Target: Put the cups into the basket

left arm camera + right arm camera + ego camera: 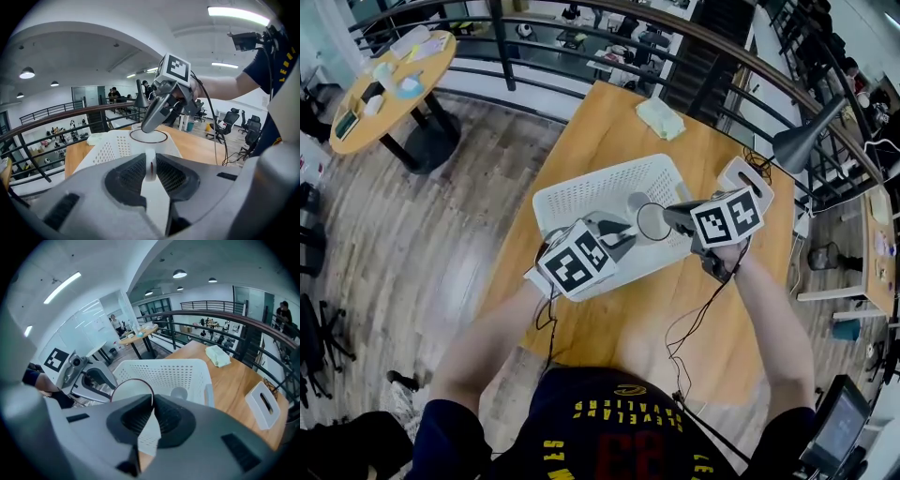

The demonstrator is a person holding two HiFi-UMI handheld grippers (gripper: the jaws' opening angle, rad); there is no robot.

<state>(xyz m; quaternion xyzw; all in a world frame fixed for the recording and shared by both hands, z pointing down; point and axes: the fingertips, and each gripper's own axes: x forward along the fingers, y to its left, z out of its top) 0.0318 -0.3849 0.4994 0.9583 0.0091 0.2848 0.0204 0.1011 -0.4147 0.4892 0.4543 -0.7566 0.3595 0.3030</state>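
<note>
Both bare forearms reach forward from the person's body and converge over the near side of the white perforated plastic basket (581,187), which stands on the wooden tabletop (619,319). The left forearm comes in from the lower left and the right forearm from the lower right. Both tools tilt downward, with their marker cubes facing up.

The left hand-held gripper (628,231) has its jaws pressed on a narrow white upright piece that looks like the handle of the white cup with a dark rim (653,221). The right hand-held gripper (669,217) meets it from the opposite side, its jaws nearly together and pinching the thin wall of the same cup at the rim. The cup hangs between the two tools with its mouth up, above the basket's near end and inside the line of its walls.

A second pale cup (636,201) sits on the basket floor just beyond. Past the basket, a folded pale green cloth (661,119) lies on the tabletop, and a white tissue box (745,178) stands by the right hand.
</note>
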